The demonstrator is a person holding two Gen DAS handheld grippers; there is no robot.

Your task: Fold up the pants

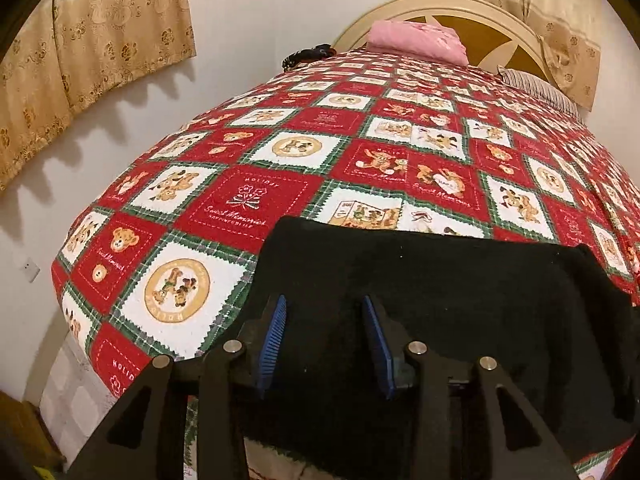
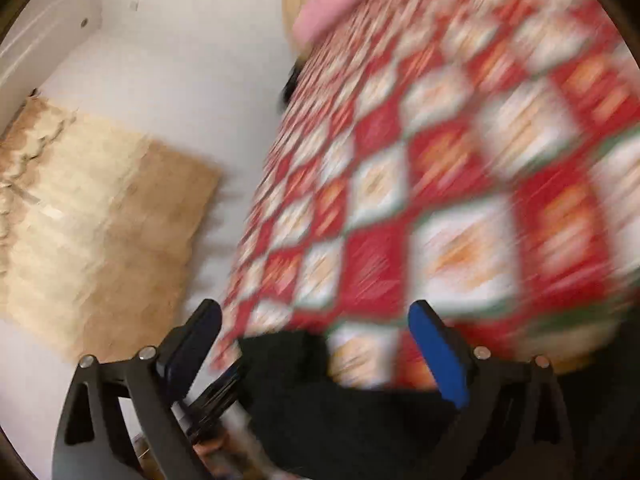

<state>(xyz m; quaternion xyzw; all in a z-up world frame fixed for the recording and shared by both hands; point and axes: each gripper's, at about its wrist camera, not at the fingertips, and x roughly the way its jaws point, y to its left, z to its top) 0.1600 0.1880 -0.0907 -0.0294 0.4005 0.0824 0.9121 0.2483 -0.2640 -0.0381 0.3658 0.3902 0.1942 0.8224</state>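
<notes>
Black pants (image 1: 420,280) — under left hand-held gripper (image 1: 325,336)

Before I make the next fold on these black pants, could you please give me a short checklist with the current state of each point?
1. Left gripper open, nothing pinched between its blue pads: ok.
2. Right gripper open: ok; the wide gap between the fingers shows despite the blur.
3. Black pants lying on the quilt at the near edge of the bed: ok.
4. Pants lying smooth with edges aligned: cannot tell; the fabric is too dark to show wrinkles or layers.
5. Right wrist view steady enough to aim a grasp: not ok; it is heavily motion-blurred.
6. Pink folded cloth well away from the pants: ok.
</notes>
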